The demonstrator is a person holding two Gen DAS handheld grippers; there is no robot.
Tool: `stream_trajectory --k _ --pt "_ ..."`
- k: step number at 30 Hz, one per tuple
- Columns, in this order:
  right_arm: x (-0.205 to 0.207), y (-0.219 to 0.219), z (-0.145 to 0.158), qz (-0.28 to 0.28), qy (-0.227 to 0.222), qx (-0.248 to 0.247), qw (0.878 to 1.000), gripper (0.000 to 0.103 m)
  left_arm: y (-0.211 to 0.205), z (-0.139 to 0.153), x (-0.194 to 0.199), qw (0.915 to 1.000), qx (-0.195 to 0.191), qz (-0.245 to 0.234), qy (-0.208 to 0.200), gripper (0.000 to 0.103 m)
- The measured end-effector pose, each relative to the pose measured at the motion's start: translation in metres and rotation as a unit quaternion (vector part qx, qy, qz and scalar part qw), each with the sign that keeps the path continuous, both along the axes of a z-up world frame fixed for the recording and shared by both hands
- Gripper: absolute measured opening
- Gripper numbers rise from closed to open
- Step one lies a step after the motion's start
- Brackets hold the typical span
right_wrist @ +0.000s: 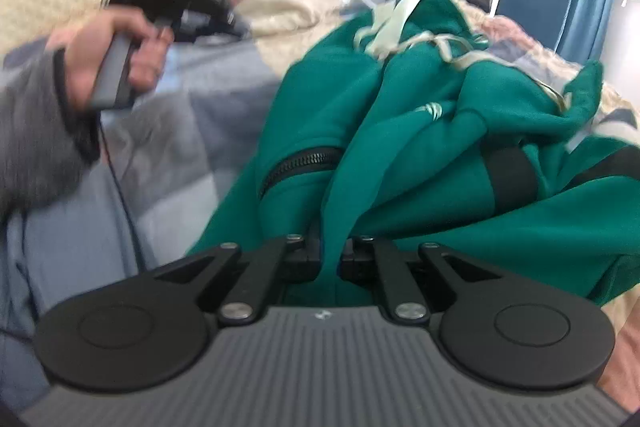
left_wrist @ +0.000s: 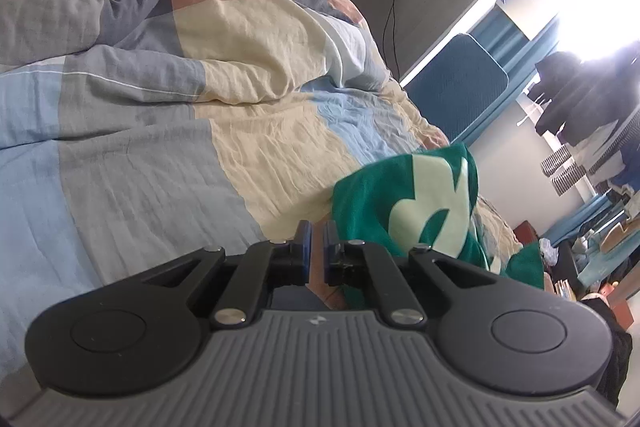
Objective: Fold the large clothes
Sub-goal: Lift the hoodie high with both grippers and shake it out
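The green garment [right_wrist: 420, 131] is lying bunched on the bed [left_wrist: 168, 131], over its patchwork quilt, toward the bed's right side in the left wrist view. The right gripper [right_wrist: 330, 251] is gripping a fold of that green cloth, its jaws closed on the fabric. The left gripper [left_wrist: 316, 243] is hanging above the quilt with its jaws drawn nearly together and nothing between them. A hand [right_wrist: 116, 55] in a grey sleeve is holding it.
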State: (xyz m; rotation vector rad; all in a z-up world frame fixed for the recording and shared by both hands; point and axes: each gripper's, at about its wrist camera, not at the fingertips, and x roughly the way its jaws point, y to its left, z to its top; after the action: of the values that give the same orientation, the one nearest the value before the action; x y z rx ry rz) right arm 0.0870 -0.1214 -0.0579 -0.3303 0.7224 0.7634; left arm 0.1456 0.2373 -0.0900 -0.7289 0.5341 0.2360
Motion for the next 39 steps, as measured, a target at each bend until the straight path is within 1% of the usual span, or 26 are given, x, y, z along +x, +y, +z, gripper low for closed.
stream_trajectory --k 2,3,4,6,7,8,9,10,13,14,17,18,20,22,25,27,29,30,31,32,34,35,36,37,39 --pt "0.001 -0.001 -0.006 -0.011 -0.006 -0.006 1.0 0.01 0.0 -0.002 0.003 1.0 -0.002 -0.001 0.003 0.014" --pt "0.004 -0.002 -0.006 -0.02 -0.004 0.002 1.0 0.011 0.0 -0.003 0.005 1.0 0.0 -0.005 0.002 0.028" --pt "0.007 -0.005 -0.006 -0.032 0.001 0.013 0.999 0.012 0.0 -0.002 0.007 0.9999 0.008 -0.01 -0.003 0.045" --pt "0.014 -0.012 -0.002 -0.053 0.016 0.032 0.998 0.021 -0.003 0.0 0.011 0.9995 0.026 -0.016 -0.011 0.059" --pt "0.012 -0.015 -0.001 -0.058 0.021 0.038 0.997 0.033 -0.005 0.002 0.014 0.999 0.033 -0.024 -0.015 0.06" --pt "0.014 -0.019 0.003 -0.064 0.023 0.045 0.997 0.05 -0.007 0.004 0.017 0.9986 0.036 -0.034 -0.018 0.061" --pt "0.014 -0.021 0.007 -0.069 0.02 0.051 0.996 0.065 -0.009 0.005 0.02 0.998 0.039 -0.045 -0.021 0.063" --pt "0.015 -0.025 0.011 -0.076 0.017 0.061 0.995 0.069 -0.012 0.006 0.023 0.9973 0.043 -0.055 -0.025 0.065" --pt "0.02 -0.035 0.028 -0.095 0.017 0.093 0.991 0.07 -0.023 0.008 0.032 0.9946 0.066 -0.076 -0.026 0.068" --pt "0.025 -0.037 0.034 -0.102 0.015 0.101 0.99 0.07 -0.026 0.006 0.036 0.9938 0.067 -0.084 -0.027 0.068" --pt "0.05 -0.039 0.051 -0.122 0.001 0.12 0.985 0.071 -0.032 -0.004 0.052 0.9926 0.043 -0.111 -0.022 0.069" --pt "0.063 -0.038 0.056 -0.131 0.0 0.127 0.983 0.073 -0.033 -0.008 0.057 0.9927 0.031 -0.115 -0.02 0.069" --pt "0.092 -0.03 0.063 -0.147 0.001 0.135 0.98 0.075 -0.036 -0.018 0.069 0.9924 0.011 -0.122 -0.012 0.069" --pt "0.123 -0.015 0.063 -0.152 -0.003 0.124 0.981 0.075 -0.041 -0.028 0.082 0.9917 0.004 -0.129 -0.001 0.069" --pt "0.176 0.013 0.057 -0.161 -0.013 0.092 0.983 0.075 -0.046 -0.043 0.099 0.9916 0.006 -0.128 0.02 0.069" --pt "0.215 0.026 0.05 -0.188 -0.018 0.065 0.98 0.075 -0.046 -0.05 0.106 0.9917 0.0 -0.127 0.023 0.069" --pt "0.252 0.038 0.042 -0.2 -0.035 0.031 0.979 0.075 -0.046 -0.055 0.11 0.9914 -0.01 -0.129 0.019 0.069" --pt "0.271 0.043 0.037 -0.2 -0.029 0.023 0.979 0.075 -0.045 -0.056 0.112 0.9911 -0.015 -0.131 0.015 0.069" --pt "0.289 0.046 0.032 -0.195 -0.007 0.026 0.981 0.075 -0.045 -0.058 0.114 0.9911 -0.021 -0.131 0.012 0.069" --pt "0.304 0.044 0.029 -0.19 0.019 0.047 0.981 0.075 -0.044 -0.061 0.116 0.9911 -0.027 -0.13 0.01 0.069" --pt "0.332 0.045 0.023 -0.171 0.079 0.114 0.975 0.075 -0.041 -0.067 0.122 0.991 -0.042 -0.126 0.01 0.069" --pt "0.343 0.047 0.017 -0.16 0.109 0.137 0.971 0.077 -0.04 -0.07 0.125 0.9907 -0.051 -0.125 0.01 0.069" --pt "0.353 0.053 0.009 -0.155 0.135 0.143 0.968 0.081 -0.039 -0.074 0.128 0.9902 -0.058 -0.127 0.01 0.069" --pt "0.361 0.06 0.002 -0.156 0.149 0.132 0.967 0.081 -0.039 -0.078 0.132 0.9899 -0.062 -0.127 0.011 0.069" --pt "0.372 0.077 -0.021 -0.166 0.168 0.076 0.969 0.081 -0.038 -0.085 0.137 0.9892 -0.075 -0.125 0.012 0.069"
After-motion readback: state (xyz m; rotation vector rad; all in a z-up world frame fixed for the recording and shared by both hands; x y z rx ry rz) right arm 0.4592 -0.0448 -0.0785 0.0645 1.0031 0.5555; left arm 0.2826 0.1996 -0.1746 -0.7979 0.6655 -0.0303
